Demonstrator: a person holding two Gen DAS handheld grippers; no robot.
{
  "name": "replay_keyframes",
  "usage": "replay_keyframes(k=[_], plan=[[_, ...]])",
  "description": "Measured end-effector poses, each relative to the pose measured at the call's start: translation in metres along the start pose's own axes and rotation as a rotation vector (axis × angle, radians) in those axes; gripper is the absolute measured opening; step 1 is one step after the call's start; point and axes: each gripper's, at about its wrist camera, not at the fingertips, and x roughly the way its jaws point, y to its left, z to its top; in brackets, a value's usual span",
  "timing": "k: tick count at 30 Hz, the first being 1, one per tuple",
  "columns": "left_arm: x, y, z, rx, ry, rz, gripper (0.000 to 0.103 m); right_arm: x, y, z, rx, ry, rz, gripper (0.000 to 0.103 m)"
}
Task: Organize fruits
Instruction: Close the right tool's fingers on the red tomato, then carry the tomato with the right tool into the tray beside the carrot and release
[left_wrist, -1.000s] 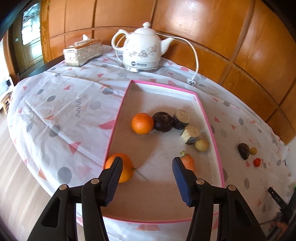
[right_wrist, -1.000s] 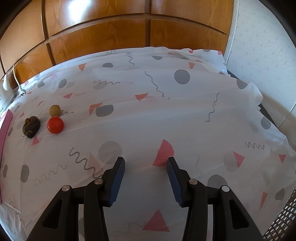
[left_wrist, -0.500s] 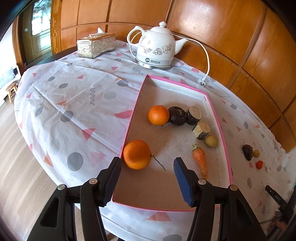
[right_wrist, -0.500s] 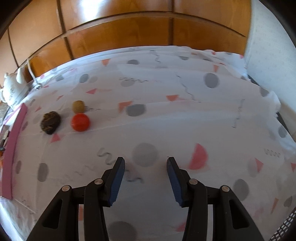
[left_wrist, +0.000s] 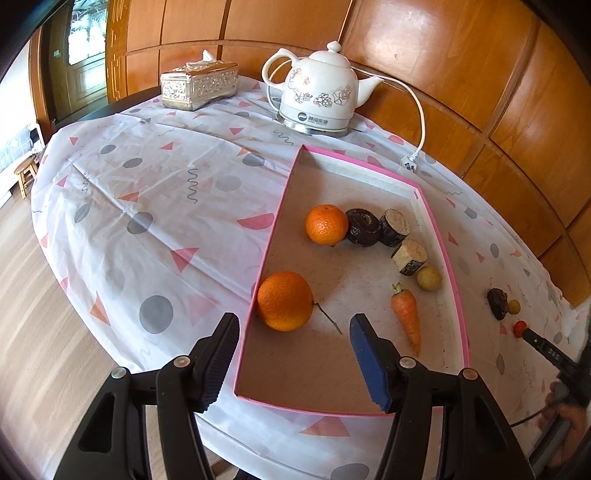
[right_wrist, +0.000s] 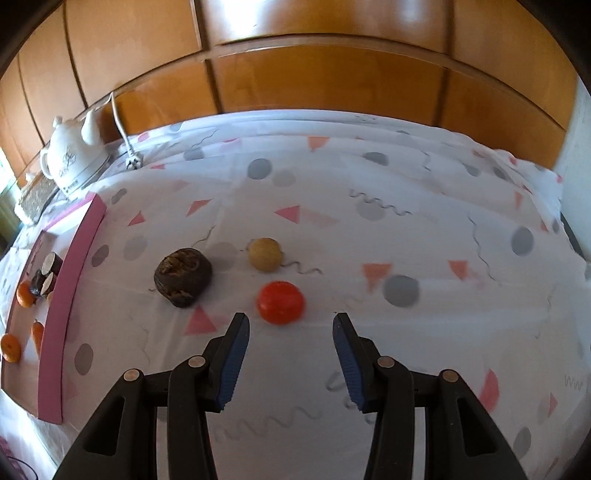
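In the left wrist view a pink-rimmed tray (left_wrist: 271, 236) holds two oranges (left_wrist: 285, 301), a carrot (left_wrist: 408, 314), dark round pieces (left_wrist: 364, 226) and a small yellow fruit (left_wrist: 429, 277). My left gripper (left_wrist: 291, 338) is open and empty above the tray's near left corner. In the right wrist view a red tomato (right_wrist: 280, 302), a yellow fruit (right_wrist: 264, 254) and a dark brown fruit (right_wrist: 183, 276) lie on the cloth to the right of the tray (right_wrist: 70, 295). My right gripper (right_wrist: 290, 338) is open, just short of the tomato.
A white kettle (left_wrist: 317, 99) with its cord and a silver tissue box (left_wrist: 199, 85) stand at the back of the table. The patterned cloth (right_wrist: 406, 240) covers the table. Wooden wall panels run behind. The table edge drops to the floor on the left.
My left gripper has pulled back and up from the tray. My right gripper has swung left and moved close to the red tomato, which now sits just ahead of its open fingers.
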Motion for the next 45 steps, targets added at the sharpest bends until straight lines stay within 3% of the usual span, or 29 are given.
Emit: replay_keyframes(k=[9,12,20,24,31,45], plan=[[-0.001,0.005,-0.001,-0.010,-0.002,0.008,0.063,0.020,0.008,0.009,-0.006,0.035,-0.027,0.048],[-0.003,0.004,-0.002,-0.008,-0.012,0.015,0.064,0.025,0.010,0.009,-0.021,0.049,-0.026,0.034],[-0.007,0.003,-0.002,0.002,-0.025,0.020,0.066,0.023,0.006,0.003,-0.015,0.043,0.001,0.032],[-0.009,0.003,-0.002,-0.007,-0.033,0.024,0.072,0.016,0.004,-0.002,0.002,0.043,0.038,0.032],[-0.014,0.003,-0.002,-0.007,-0.049,0.026,0.073,-0.004,0.018,-0.014,-0.029,0.027,0.114,0.032],[-0.018,0.004,-0.002,-0.004,-0.056,0.008,0.075,-0.039,0.119,-0.023,-0.282,0.015,0.332,0.032]])
